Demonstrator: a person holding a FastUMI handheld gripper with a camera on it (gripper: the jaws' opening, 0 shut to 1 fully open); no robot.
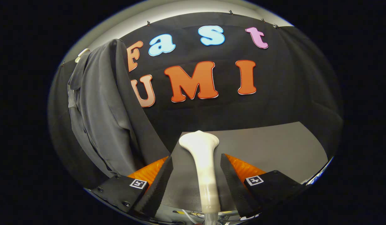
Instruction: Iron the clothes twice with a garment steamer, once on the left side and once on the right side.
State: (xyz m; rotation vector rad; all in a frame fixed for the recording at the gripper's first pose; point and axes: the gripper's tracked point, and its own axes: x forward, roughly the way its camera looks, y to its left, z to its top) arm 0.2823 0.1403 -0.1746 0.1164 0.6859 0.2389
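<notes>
Against the booth's black wall [289, 81], off to the left of the fingers and well beyond them, hangs the shirt [102, 109] — a dark grey garment, its collar up at a pale hanger [81, 54] and its front falling in long folds down toward the left finger. Below the wall lies a grey table [274, 147], bare where it shows to the right. Nearer, the steamer [203, 168] stands between the two fingers: a white handle rising from low down and flaring into a broader head just ahead of the tips, pointing at the wall rather than at the shirt. The gripper [196, 164] is spread wide — each finger stands apart from the handle with a gap on both sides, neither one pressing on it. The steamer's head is well apart from the shirt.
</notes>
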